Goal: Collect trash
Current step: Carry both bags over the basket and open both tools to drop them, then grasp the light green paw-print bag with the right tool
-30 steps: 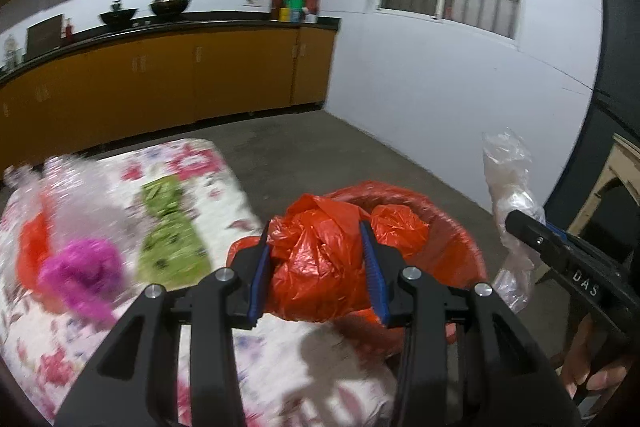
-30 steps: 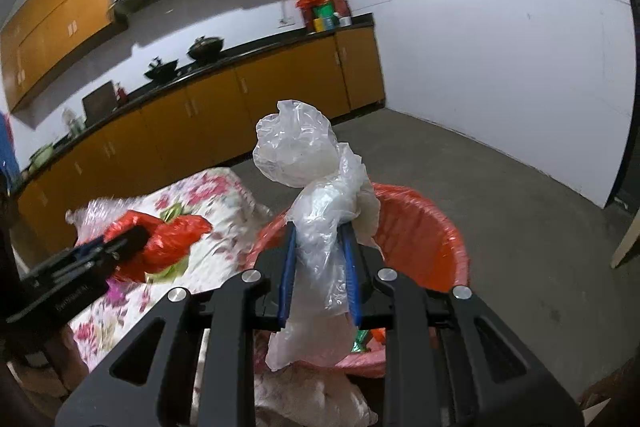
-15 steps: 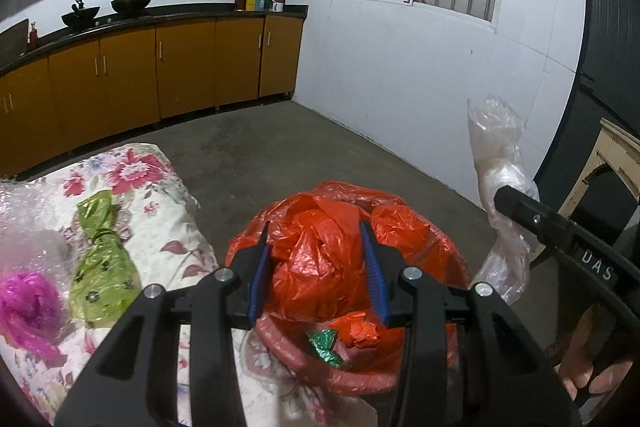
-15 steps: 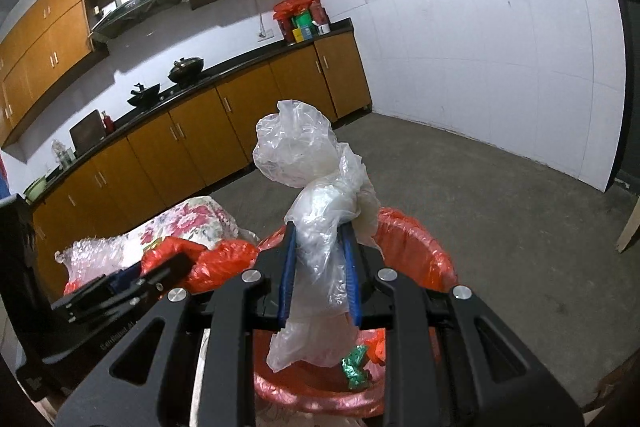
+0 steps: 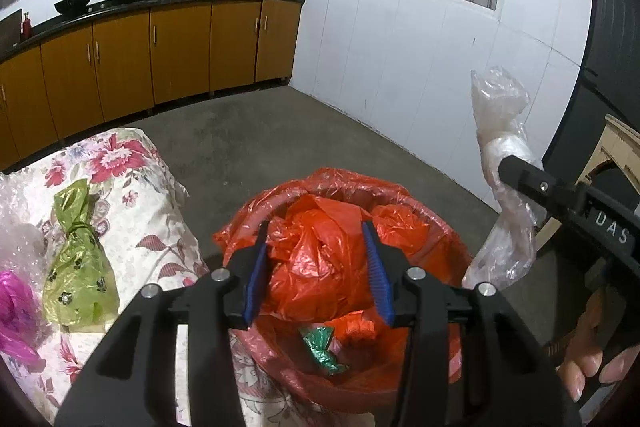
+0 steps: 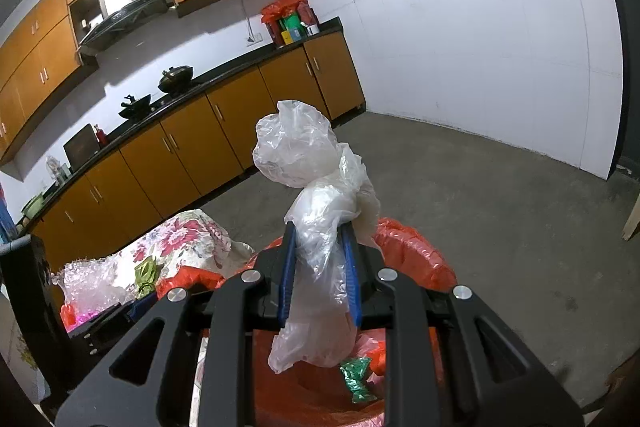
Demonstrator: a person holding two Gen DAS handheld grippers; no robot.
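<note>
Left wrist view: left gripper (image 5: 316, 267) clamped on a crumpled orange bag (image 5: 316, 259), jaws parted only by the bag's bulk, blue pads pressed into both sides. Bag held directly above the open mouth of the red-lined bin (image 5: 440, 223); green wrapper (image 5: 322, 343) and small orange scrap (image 5: 358, 327) lying inside, below the jaws. Bin standing just beside the right edge of the floral-covered table (image 5: 132, 163); green patterned bag (image 5: 78, 267), magenta bag (image 5: 14, 307) and bubble wrap (image 5: 16, 215) resting on the cloth toward its left edge. Right gripper (image 5: 516, 171) seen from the side at right, pinching a clear plastic bag (image 5: 504, 155) beside the bin rim; bare hand (image 5: 592, 351) on its handle. Right wrist view: right gripper (image 6: 318, 273) closed tight on the knotted neck of the clear plastic bag (image 6: 316, 179), upper part bulging above the jaws, tail hanging below, over the bin interior (image 6: 412, 259). Green wrapper (image 6: 356, 379) visible under the tail. Left gripper body partly visible at lower left, its jaws hidden here.
</note>
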